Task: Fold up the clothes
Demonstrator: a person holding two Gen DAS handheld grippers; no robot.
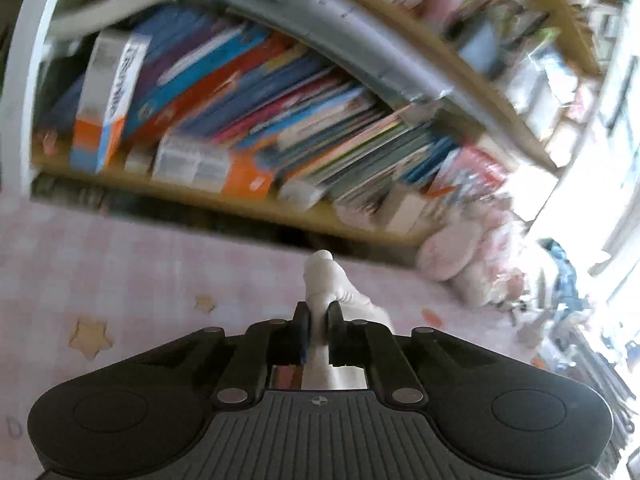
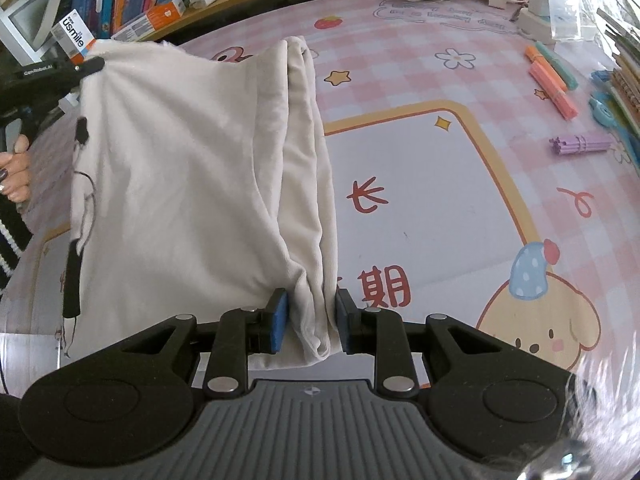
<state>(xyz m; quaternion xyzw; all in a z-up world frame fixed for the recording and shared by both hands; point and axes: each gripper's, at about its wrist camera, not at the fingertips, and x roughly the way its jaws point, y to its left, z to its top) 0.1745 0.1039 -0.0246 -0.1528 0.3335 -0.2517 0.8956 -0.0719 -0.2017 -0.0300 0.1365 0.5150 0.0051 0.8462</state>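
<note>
my right gripper (image 2: 310, 322): it pinches a bunched edge of the white cloth (image 2: 192, 168) between its two blue pads (image 2: 279, 320). the pads are close together with the cloth squeezed in the gap.
my left gripper (image 1: 319, 320): its fingers are nearly together and a small twist of the same white cloth (image 1: 324, 280) pokes up between them. in the right view i see it at the far left, holding the top corner of the cloth (image 2: 86, 67).
the white cloth: it hangs stretched between my two grippers, above the pink mat (image 2: 420, 80). the right side is folded into long pleats that run down into my right gripper. it has some dark marks along its left edge.
the pink mat: it lies under the cloth, with stars, flowers and a yellow puppy picture (image 2: 540, 320).
books (image 1: 248, 92): they stand on a shelf behind the mat, blurry in the left view.
pens (image 2: 554, 80): they lie on the mat, far to the right of the cloth.
</note>
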